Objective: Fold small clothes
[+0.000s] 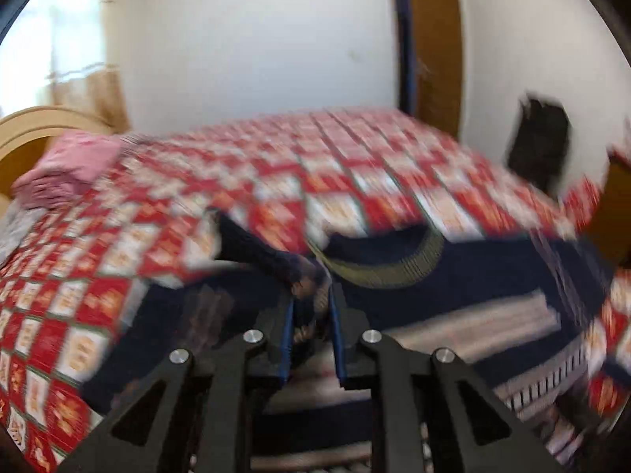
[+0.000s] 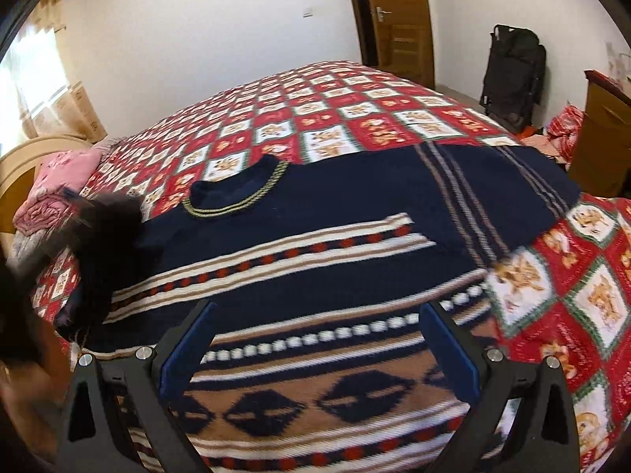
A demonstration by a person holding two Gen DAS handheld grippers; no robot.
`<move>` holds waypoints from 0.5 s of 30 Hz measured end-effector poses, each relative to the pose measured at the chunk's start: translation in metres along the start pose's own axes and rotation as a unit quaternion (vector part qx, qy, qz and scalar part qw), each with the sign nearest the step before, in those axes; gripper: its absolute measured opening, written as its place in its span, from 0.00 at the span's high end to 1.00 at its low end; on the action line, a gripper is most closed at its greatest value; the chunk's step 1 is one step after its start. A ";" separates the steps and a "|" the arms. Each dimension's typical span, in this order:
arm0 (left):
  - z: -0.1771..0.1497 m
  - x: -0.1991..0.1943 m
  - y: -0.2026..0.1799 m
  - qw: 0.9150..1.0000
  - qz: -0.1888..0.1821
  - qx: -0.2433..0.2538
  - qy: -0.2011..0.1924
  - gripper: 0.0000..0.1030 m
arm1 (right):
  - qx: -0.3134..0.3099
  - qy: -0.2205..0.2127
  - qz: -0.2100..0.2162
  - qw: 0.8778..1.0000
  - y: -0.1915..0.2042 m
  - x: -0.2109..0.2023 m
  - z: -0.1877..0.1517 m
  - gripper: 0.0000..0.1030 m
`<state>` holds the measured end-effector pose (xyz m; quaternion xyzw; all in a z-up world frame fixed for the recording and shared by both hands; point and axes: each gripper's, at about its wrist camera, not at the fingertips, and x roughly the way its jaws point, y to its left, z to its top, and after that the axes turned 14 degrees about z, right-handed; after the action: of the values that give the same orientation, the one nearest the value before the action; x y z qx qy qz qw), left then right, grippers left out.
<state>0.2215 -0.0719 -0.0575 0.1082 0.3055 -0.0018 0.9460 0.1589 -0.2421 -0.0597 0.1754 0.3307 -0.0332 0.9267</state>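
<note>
A navy knitted sweater (image 2: 315,197) with white, tan and red patterned bands lies flat on the red and white checked bedspread (image 2: 315,110). Its collar (image 2: 236,197) has yellow stripes and points toward the far side. My right gripper (image 2: 317,311) hangs open over the patterned body, with nothing between its fingers. My left gripper (image 1: 312,295) is shut on the sweater's dark sleeve cuff, which bunches between the blue pads (image 1: 290,335). In the blurred left wrist view the sweater (image 1: 453,276) and collar (image 1: 386,272) lie just beyond it. The right wrist view shows the left gripper (image 2: 110,213) as a dark blur at the sweater's left side.
A stack of pink folded clothes (image 2: 59,181) sits by the wooden headboard (image 1: 23,134) at the far left. A brown door (image 2: 394,19) and a black bag (image 2: 512,75) stand beyond the bed. A wooden cabinet (image 2: 603,134) is at the right.
</note>
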 end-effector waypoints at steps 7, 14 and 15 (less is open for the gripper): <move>-0.041 -0.031 0.014 0.999 -0.038 0.013 0.036 0.35 | 0.021 -0.002 0.011 1.000 -0.022 -0.007 0.004 0.01; -0.048 -0.051 0.099 0.996 0.075 -0.043 0.012 0.32 | 0.008 0.032 0.104 0.994 0.022 0.046 0.038 0.01; -0.050 -0.051 0.113 0.994 0.096 -0.056 0.015 0.32 | 0.005 0.046 0.112 0.993 0.032 0.057 0.039 0.01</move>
<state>0.1588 0.0460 -0.0448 0.0838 0.3079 0.1075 0.9416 0.2327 -0.2229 -0.0580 0.2175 0.3512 0.0767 0.9075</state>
